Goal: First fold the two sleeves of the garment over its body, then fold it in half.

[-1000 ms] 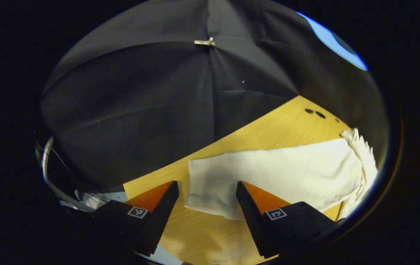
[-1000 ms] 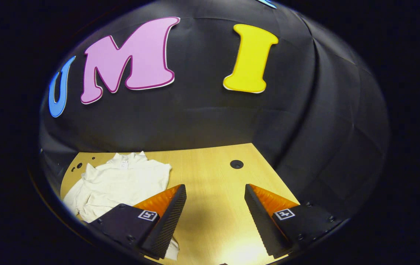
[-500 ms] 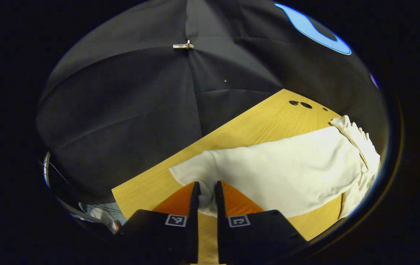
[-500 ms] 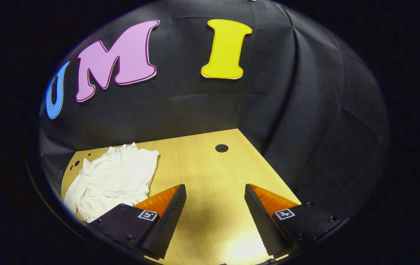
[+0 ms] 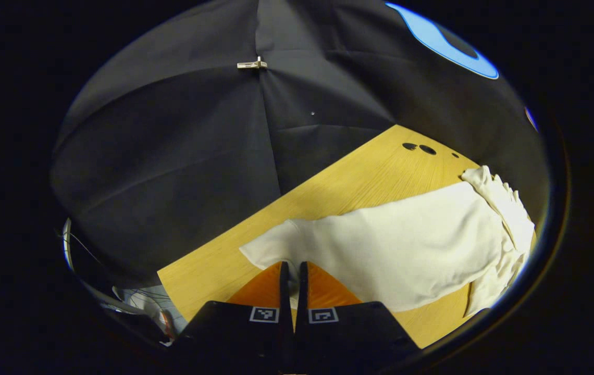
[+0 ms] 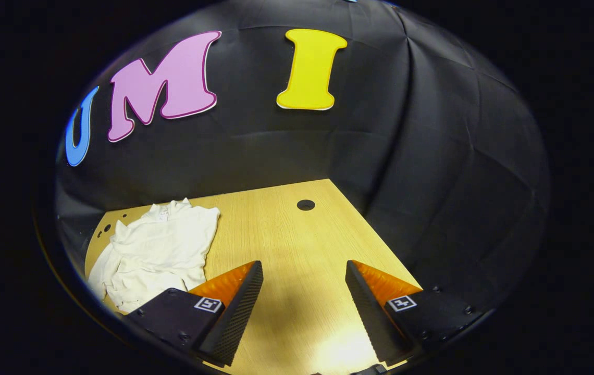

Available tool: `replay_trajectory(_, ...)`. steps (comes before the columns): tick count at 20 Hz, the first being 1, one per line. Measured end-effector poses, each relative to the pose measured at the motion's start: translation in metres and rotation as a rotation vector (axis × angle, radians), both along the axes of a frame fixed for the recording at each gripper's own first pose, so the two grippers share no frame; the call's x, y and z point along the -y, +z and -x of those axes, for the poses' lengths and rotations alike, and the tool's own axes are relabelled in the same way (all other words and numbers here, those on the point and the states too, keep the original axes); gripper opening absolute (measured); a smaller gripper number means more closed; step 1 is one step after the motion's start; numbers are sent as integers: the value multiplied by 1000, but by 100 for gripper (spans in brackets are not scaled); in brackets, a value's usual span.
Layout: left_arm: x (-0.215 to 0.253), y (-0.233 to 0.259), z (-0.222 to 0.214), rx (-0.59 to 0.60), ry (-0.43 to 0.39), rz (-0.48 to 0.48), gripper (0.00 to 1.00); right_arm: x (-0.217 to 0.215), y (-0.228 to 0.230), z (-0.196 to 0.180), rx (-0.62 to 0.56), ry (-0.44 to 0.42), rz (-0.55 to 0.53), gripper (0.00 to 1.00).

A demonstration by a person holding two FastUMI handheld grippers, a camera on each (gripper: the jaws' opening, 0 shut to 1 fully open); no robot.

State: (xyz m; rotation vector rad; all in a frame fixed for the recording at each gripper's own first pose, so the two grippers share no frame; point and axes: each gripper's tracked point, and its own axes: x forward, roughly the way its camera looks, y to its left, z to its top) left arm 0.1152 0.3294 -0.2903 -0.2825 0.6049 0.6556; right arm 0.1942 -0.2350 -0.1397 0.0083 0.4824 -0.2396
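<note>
Since half a second ago the left gripper [image 5: 291, 271] has squeezed tighter on the white garment [image 5: 406, 250], its two fingers now almost meeting with a pinch of the sleeve's end [image 5: 271, 247] clamped between them; the cloth stretches away to the right over the wooden table [image 5: 359, 177], bunching at the far edge; the left gripper view also shows a small clip [image 5: 251, 64] on the black booth wall and cables [image 5: 140, 302] at the table's near corner; the right gripper view shows the garment [image 6: 159, 250] crumpled at the table's left side, beside a round hole [image 6: 306, 204] in the tabletop [image 6: 286, 245]; the right gripper [image 6: 304, 273] hangs over bare wood, its fingers wide apart and holding nothing.
</note>
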Motion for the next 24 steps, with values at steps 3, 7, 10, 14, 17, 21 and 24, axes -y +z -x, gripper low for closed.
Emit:
replay_trajectory(3, -8, 29, -15, 35, -5, -15, 6, 7, -1, 6, 1, -5, 8, 98)
replay_trajectory(7, -10, 78, -54, 116, -10, -16, 6, 24, -11, 19, -1, -40, 25, 98)
replay_trajectory(10, 0, 116, -97, 159, -59, -54, 6, 33, -30, 35, -28, -64, 1, 98)
replay_trajectory(14, 30, 172, -163, 228, -135, -102, 6, 44, -48, 55, -57, -105, -17, 98)
replay_trajectory(17, 70, 202, -210, 276, -199, -108, 6, 50, -57, 62, -71, -123, -32, 98)
replay_trajectory(21, 137, 233, -262, 349, -301, -115, 6, 60, -60, 68, -75, -144, -44, 98)
replay_trajectory(24, 206, 250, -293, 385, -409, -120, 6, 64, -66, 73, -85, -152, -48, 98)
